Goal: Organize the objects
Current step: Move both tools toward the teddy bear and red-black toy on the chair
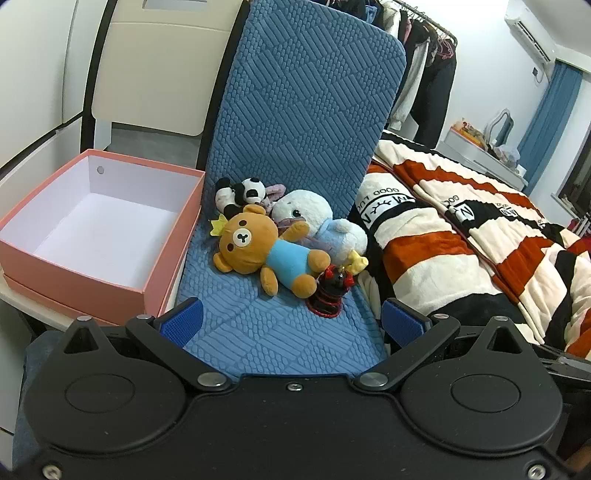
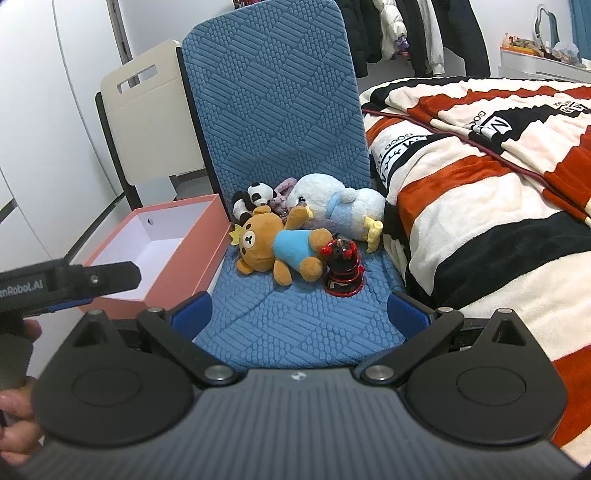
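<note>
We find ourselves in a home bedroom. A bed under a striped fleece blanket (image 2: 480, 177) fills the right side; behind it clothes hang on an open garment rail (image 1: 424, 40). An air conditioner (image 1: 532, 33) is mounted high on the wall beside a blue curtain (image 1: 554, 110).

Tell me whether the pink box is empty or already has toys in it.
Empty: the pink box shows only its bare white floor.
</note>
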{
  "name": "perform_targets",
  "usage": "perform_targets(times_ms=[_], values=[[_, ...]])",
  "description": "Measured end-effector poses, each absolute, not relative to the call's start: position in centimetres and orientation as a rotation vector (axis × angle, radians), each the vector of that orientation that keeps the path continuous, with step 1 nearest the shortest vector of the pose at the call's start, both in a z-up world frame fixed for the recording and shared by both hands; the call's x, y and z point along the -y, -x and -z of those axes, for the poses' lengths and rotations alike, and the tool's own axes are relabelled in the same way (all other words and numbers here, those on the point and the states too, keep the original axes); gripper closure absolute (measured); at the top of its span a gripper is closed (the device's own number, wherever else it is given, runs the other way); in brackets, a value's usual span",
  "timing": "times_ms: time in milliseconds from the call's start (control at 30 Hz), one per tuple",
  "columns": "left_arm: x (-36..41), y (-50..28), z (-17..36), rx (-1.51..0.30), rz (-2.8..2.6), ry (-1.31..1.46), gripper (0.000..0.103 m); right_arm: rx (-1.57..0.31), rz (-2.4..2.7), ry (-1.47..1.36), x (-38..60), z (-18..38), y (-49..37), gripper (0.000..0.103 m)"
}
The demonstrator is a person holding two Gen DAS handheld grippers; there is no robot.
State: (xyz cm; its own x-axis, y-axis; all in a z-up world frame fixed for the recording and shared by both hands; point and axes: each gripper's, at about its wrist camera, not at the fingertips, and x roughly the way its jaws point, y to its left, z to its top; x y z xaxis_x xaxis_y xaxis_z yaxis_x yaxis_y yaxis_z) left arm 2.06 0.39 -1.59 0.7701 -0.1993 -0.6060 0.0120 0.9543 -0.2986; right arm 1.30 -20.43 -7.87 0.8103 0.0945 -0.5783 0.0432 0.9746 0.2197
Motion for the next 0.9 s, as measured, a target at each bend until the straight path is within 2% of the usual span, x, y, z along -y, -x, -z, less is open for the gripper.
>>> perform_targets(times_ms=[900], values=[[-1.2, -3.4, 3.1, -0.722, 0.115, 0.307, 0.0, -0.656, 0.001, -0.243, 20.5, 8.8, -2.1, 0.0]])
